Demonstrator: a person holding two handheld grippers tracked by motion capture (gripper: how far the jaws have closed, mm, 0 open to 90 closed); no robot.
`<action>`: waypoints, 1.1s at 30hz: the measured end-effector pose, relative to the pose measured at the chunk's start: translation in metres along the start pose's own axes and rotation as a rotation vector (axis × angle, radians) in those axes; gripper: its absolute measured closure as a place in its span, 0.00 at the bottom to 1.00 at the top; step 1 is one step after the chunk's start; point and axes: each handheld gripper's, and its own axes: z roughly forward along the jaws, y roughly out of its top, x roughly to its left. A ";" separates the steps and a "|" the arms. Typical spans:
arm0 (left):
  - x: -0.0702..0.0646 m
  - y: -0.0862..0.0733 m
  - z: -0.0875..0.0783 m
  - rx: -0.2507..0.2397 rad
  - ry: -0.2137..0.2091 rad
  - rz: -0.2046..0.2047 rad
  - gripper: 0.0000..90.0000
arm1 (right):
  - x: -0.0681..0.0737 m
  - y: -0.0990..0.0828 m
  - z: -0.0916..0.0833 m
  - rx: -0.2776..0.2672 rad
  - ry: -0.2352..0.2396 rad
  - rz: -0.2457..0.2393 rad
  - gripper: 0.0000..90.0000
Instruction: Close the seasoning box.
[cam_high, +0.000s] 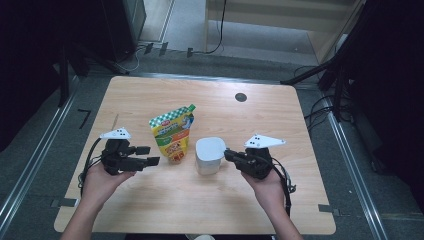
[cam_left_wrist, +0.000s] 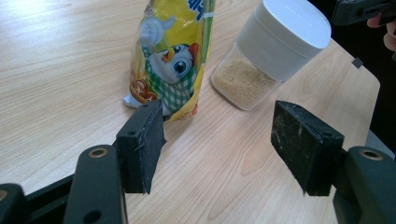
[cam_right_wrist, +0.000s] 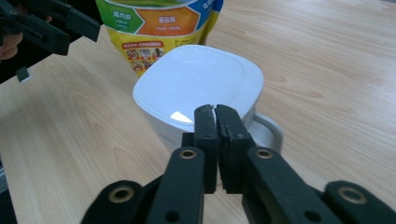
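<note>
Canister (cam_high: 209, 155) | grains visible: left gripper view | left tongs (cam_high: 150, 156) spread | right tongs (cam_high: 229, 154) pressed together

The left hand-held gripper (cam_high: 150, 155) lies level in the left hand (cam_high: 102, 181), pointing right, its jaws standing wide apart with nothing between the pads (cam_left_wrist: 140, 144). The right hand-held gripper (cam_high: 227, 154) lies level in the right hand (cam_high: 265, 187), pointing left, its jaws pressed together, holding nothing.

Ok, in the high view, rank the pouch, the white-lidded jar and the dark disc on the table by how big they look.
1. Pouch, largest, lying flat.
2. White-lidded jar, somewhat smaller; it stands nearer the camera, so the gap is unsure.
3. Dark disc, clearly smallest.
</note>
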 end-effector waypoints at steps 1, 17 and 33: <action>0.000 0.000 0.000 0.000 0.001 0.000 0.39 | -0.001 0.000 -0.001 -0.003 -0.001 0.000 0.95; 0.002 -0.001 -0.001 -0.005 0.022 -0.004 0.38 | -0.023 -0.012 -0.020 -0.061 -0.008 -0.007 0.54; 0.005 -0.001 -0.001 -0.003 0.036 -0.001 0.38 | -0.050 -0.038 -0.032 -0.074 -0.083 -0.039 0.31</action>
